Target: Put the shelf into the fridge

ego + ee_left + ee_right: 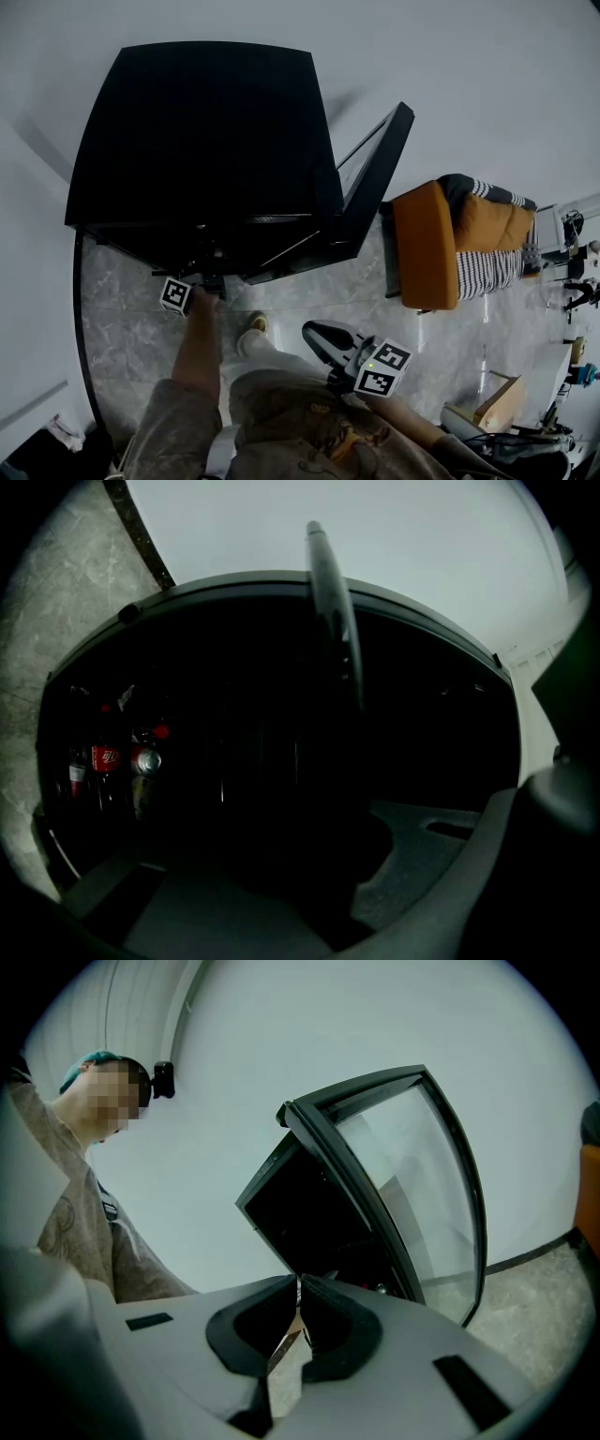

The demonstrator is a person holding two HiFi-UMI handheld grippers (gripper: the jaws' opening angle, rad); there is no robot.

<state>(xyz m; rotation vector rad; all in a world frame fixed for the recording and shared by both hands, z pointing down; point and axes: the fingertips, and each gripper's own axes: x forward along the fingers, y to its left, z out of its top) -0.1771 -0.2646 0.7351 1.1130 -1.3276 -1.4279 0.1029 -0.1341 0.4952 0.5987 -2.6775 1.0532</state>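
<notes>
The black fridge (197, 141) stands against the wall with its glass door (375, 178) swung open to the right. My left gripper (204, 281) is at the front of the fridge's opening. In the left gripper view a thin dark shelf edge (333, 621) rises from the dark jaws of the left gripper (319, 855), which look shut on it. The grip point itself is lost in shadow. My right gripper (328, 342) hangs back near the person's body. In its own view the right gripper (298, 1288) has its pads touching, with nothing between them.
Red cola bottles (105, 759) and a can (147, 760) stand inside the fridge at the left. An orange seat (427, 244) with a striped cushion (487, 267) sits right of the door. The person's foot (255, 323) is on the marble floor. A cardboard box (497, 403) lies at lower right.
</notes>
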